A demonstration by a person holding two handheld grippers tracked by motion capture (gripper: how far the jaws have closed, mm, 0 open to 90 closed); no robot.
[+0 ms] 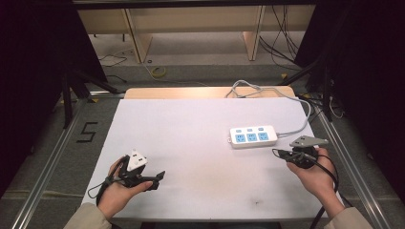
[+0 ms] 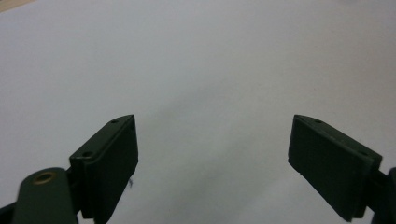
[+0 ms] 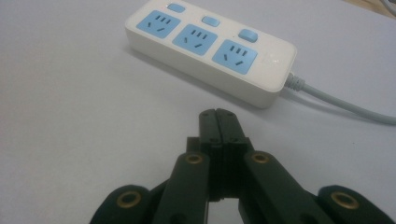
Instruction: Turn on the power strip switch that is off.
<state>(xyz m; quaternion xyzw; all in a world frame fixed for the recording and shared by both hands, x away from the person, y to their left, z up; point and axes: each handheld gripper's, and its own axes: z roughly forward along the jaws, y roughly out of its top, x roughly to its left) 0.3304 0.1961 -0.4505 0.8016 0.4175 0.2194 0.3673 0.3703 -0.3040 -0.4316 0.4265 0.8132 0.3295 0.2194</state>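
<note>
Power strip (image 1: 253, 137) lies toward the mat's right edge; right gripper (image 3: 217, 113) just short of it, jaws pressed together, likely to poke a switch; left gripper (image 2: 212, 149) spread, empty, well off left.

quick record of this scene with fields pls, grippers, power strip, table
left gripper: open, nothing between its jaws, over bare table
right gripper: shut, empty, pointed at the power strip
power strip: white, three blue sockets, three blue switches, nothing plugged in, lying flat
strip cable: grey, runs off toward the table's far edge
table: white sheet on top
contact: neither gripper touches the power strip
</note>
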